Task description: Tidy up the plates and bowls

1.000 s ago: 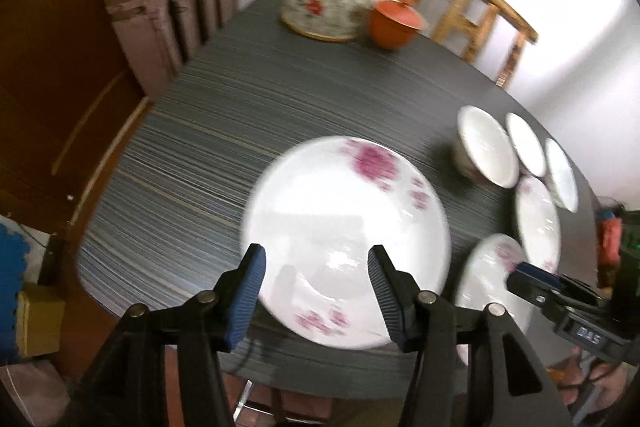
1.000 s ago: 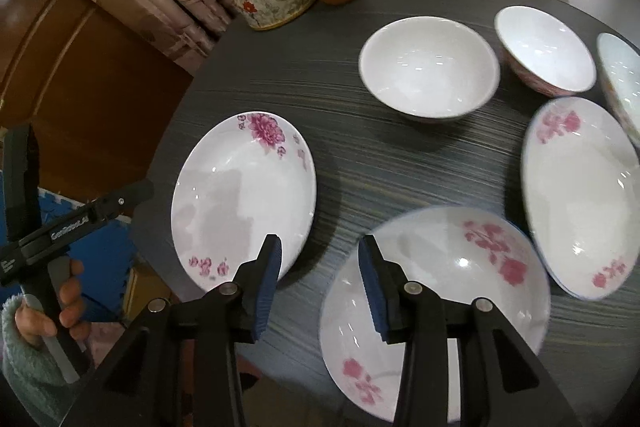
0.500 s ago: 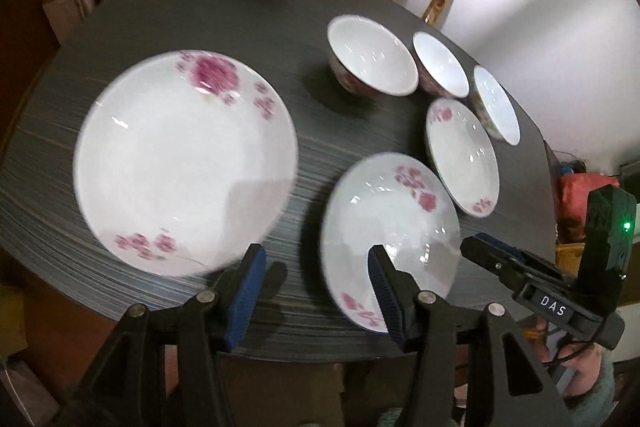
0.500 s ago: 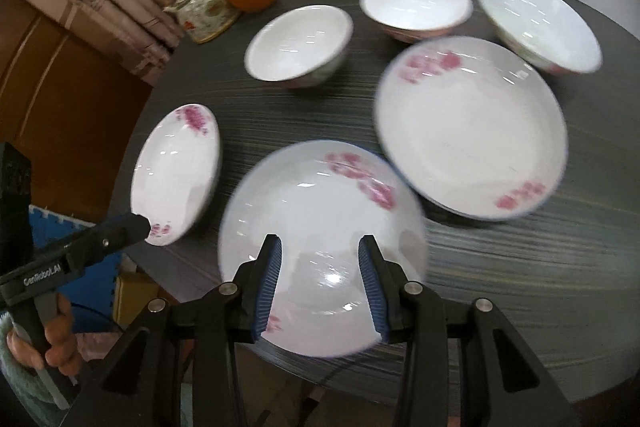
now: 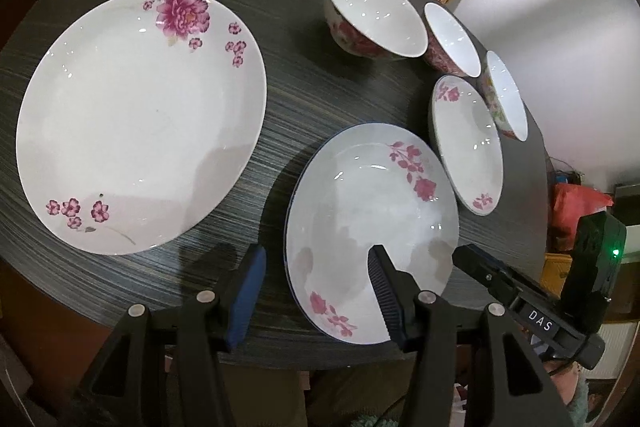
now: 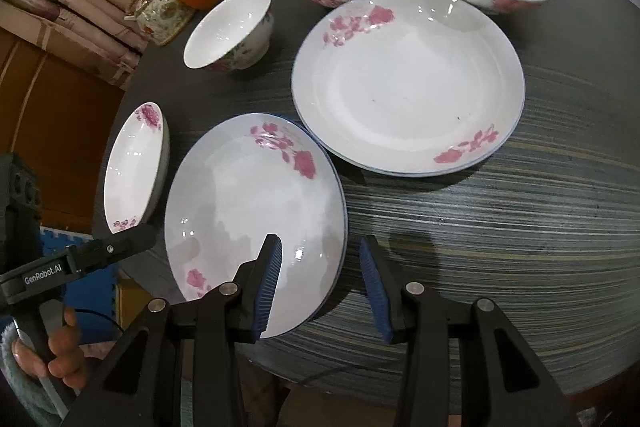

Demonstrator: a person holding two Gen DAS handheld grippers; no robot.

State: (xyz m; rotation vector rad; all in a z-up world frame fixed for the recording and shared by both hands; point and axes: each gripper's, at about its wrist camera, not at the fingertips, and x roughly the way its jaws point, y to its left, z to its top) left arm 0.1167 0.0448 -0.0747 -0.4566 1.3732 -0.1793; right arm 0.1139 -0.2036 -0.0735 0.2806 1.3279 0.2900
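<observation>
White flowered plate [image 5: 372, 231] under my left gripper [image 5: 316, 291], jaws spread across its near left rim, my right gripper [image 6: 320, 279] likewise apart over its right rim, bowls [image 5: 376, 15] farther ahead.

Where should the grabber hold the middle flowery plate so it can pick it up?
Probably the middle plate's near rim, which juts past the table edge. Come in from that edge, one finger above, one below. The right gripper, open, already straddles its right-hand rim.
</observation>
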